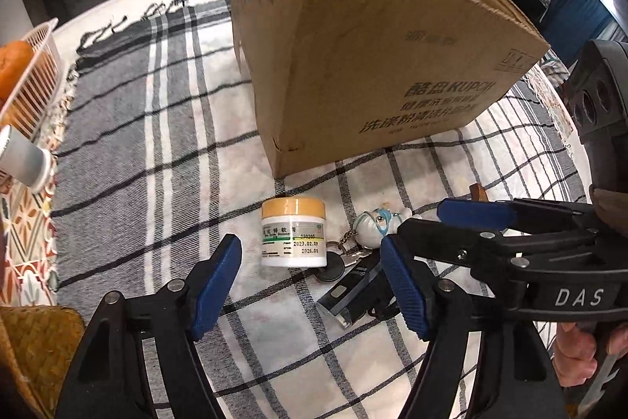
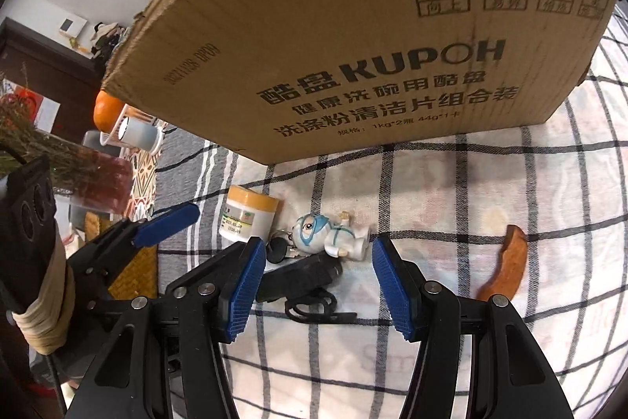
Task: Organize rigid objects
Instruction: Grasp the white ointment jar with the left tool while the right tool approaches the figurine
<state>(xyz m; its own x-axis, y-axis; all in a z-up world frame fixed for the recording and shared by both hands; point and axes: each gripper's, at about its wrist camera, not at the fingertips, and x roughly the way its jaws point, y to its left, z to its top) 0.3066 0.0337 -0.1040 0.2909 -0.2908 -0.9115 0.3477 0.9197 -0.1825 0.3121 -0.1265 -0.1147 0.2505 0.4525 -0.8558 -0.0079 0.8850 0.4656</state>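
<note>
Right gripper point(image 2: 312, 285) gapes over a half-hidden black device point(image 2: 302, 275).

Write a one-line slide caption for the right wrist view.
Open right hand-held gripper hovers over a figurine keychain beside a yellow-lidded jar, in front of a cardboard box.

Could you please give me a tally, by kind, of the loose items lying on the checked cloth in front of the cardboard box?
Ointment jar: 1
Figurine keychain with keys: 1
Black clip-on device: 1
Curved wooden piece: 1
Total: 4
</note>
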